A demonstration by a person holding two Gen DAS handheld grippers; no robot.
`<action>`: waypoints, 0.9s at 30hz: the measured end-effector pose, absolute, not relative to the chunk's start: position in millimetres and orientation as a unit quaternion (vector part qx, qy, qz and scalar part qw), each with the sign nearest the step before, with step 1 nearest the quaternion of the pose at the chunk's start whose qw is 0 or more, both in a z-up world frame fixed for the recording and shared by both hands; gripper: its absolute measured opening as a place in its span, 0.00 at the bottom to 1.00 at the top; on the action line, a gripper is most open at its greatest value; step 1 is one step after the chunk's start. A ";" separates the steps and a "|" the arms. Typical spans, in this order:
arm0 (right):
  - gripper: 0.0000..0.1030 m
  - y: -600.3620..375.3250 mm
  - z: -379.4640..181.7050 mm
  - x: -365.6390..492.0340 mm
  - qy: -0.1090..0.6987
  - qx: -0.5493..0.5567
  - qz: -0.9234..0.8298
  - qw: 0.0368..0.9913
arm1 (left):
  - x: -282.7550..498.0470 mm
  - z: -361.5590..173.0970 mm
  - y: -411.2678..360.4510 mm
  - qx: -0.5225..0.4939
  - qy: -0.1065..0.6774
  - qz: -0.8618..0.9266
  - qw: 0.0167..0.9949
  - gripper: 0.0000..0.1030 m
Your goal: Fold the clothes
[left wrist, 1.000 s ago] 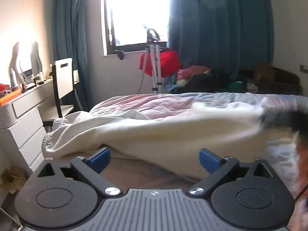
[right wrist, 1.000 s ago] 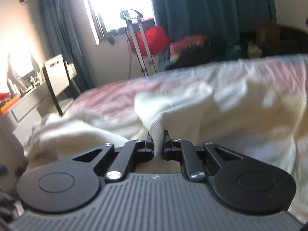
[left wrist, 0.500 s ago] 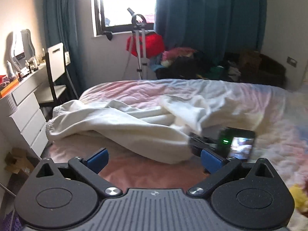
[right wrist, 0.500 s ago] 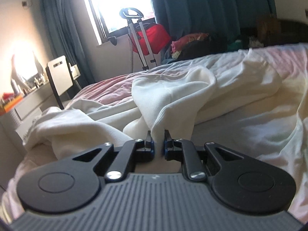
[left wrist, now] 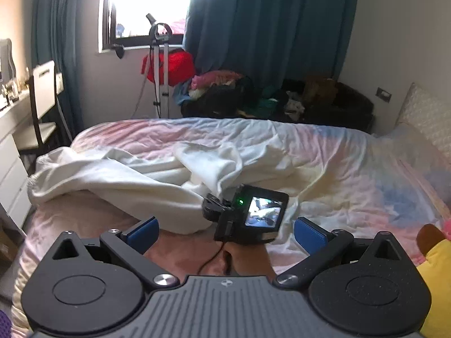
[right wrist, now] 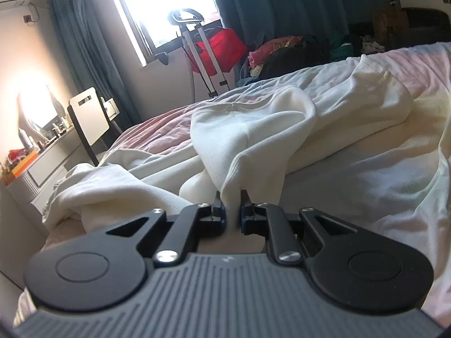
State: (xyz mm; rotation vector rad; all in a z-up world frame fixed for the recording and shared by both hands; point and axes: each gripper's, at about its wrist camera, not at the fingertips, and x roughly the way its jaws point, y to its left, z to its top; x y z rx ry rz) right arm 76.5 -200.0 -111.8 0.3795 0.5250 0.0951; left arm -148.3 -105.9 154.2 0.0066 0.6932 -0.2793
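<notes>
A white garment point(left wrist: 135, 180) lies crumpled across the left and middle of the bed. It also shows in the right wrist view point(right wrist: 253, 140), bunched in folds. My right gripper point(right wrist: 232, 214) is shut on a ribbed edge of the garment, low over the bed. The right gripper's back with its small camera screen point(left wrist: 253, 214) shows in the left wrist view, at the garment's near edge. My left gripper point(left wrist: 225, 232) is open and empty, held above and behind the right one.
The bed has a pink and pale blue cover point(left wrist: 352, 169). A yellow soft toy point(left wrist: 434, 256) lies at its right edge. A chair point(left wrist: 42, 104) and white dresser point(left wrist: 8, 169) stand left. A tripod point(left wrist: 160, 64) and a clothes pile point(left wrist: 225, 90) stand beyond the bed.
The right gripper has pulled the garment edge down toward the near side and lowered it to the bed. The left gripper has risen and tilted down over the bed.
</notes>
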 end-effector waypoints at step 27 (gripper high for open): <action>0.20 -210.5 -112.3 80.0 0.265 0.191 0.058 0.943 | -76.3 68.9 -118.9 0.095 0.295 -0.074 0.948 1.00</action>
